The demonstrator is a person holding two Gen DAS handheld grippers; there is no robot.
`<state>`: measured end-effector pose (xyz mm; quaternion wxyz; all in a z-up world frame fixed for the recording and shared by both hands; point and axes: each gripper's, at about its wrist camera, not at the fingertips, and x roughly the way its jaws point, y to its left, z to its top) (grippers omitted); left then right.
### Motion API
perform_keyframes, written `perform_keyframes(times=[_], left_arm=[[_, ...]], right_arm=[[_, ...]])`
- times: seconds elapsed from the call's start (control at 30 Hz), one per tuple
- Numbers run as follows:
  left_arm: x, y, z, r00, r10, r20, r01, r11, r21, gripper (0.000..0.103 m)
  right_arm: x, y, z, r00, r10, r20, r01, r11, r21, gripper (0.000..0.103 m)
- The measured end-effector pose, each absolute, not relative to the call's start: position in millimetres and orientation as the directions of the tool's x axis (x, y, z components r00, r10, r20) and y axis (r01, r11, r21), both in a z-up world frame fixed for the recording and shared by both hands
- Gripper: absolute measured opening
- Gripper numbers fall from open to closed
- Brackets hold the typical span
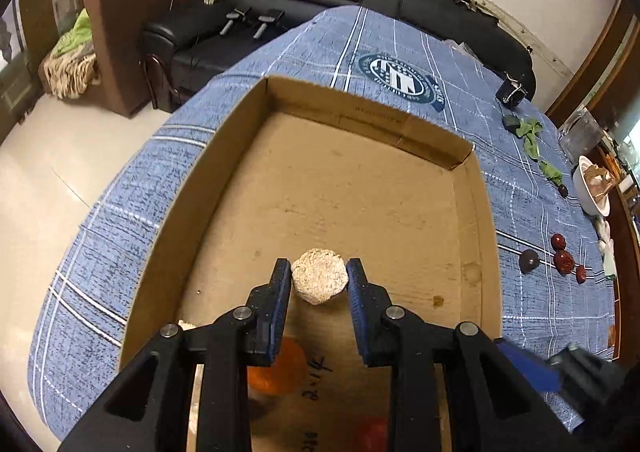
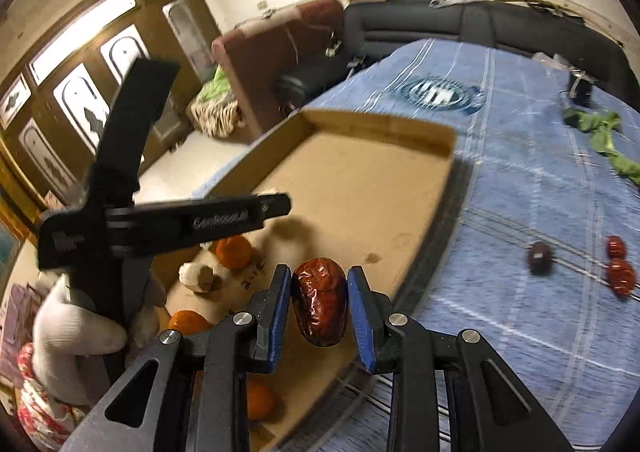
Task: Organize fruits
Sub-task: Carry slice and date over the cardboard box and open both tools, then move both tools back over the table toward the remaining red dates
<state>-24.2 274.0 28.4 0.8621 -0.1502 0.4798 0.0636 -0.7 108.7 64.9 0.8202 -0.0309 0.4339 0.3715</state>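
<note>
Red date point(image 2: 319, 301), long axis upright, clamped in right jaws; left jaws grip pale lump point(image 1: 318, 281).

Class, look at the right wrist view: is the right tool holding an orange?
No, the right tool grips a wrinkled red date between its blue pads.

Rough beige lump point(image 1: 318, 281) & wrinkled red date point(image 2: 319, 301) held over cardboard box point(image 1: 224, 156) w/ oranges point(image 2: 234, 250) inside.

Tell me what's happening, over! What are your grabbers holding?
Left gripper shut on pale rough lump, over cardboard box. Right gripper shut on red date at box edge. More dates wait on blue cloth. Nothing blocking.
</note>
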Motion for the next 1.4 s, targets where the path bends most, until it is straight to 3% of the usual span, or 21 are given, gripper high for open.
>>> perform_keyframes(times=[0.2, 0.4, 0.53, 0.87, 0.97, 1.13, 1.4], left_arm=[[-23.1, 280.2, 23.0, 0.537, -0.073, -0.840, -0.255, 0.935, -0.245, 0.028], [-32.4, 288.3, 32.7, 0.571, -0.092, -0.816, -0.262, 0.921, -0.288, 0.047], [-46.3, 292.1, 48.1, 0.608, -0.105, -0.787, -0.268, 0.906, -0.327, 0.050], [-94.9, 277.0, 96.2, 0.723, -0.075, -0.687, -0.261, 0.891, -0.371, 0.075], [-111.9, 267.3, 108.2, 0.749, -0.060, -0.659, -0.255, 0.893, -0.372, 0.081], [-126.9, 242.9, 118.7, 0.778, -0.114, -0.618, -0.202, 0.886, -0.417, 0.081], [-110.5, 171.8, 112.9, 0.735, -0.189, -0.651, -0.075, 0.932, -0.355, 0.081]], right_arm=[[-1.2, 126.6, 49.5, 0.345, 0.551, -0.760, -0.655, 0.721, 0.226, 0.034], [-5.0, 134.6, 46.5, 0.346, 0.547, -0.762, -0.672, 0.712, 0.206, 0.034], [-6.3, 131.7, 49.0, 0.343, 0.552, -0.760, -0.668, 0.712, 0.216, 0.034], [-16.8, 105.2, 75.4, 0.374, 0.596, -0.711, -0.660, 0.710, 0.248, 0.037], [-22.7, 76.9, 86.3, 0.408, 0.600, -0.688, -0.637, 0.727, 0.257, 0.037], [-25.8, 0.3, 89.7, 0.468, 0.556, -0.687, -0.538, 0.796, 0.278, 0.037], [-16.5, -156.3, 72.3, 0.576, 0.345, -0.741, -0.246, 0.938, 0.245, 0.037]])
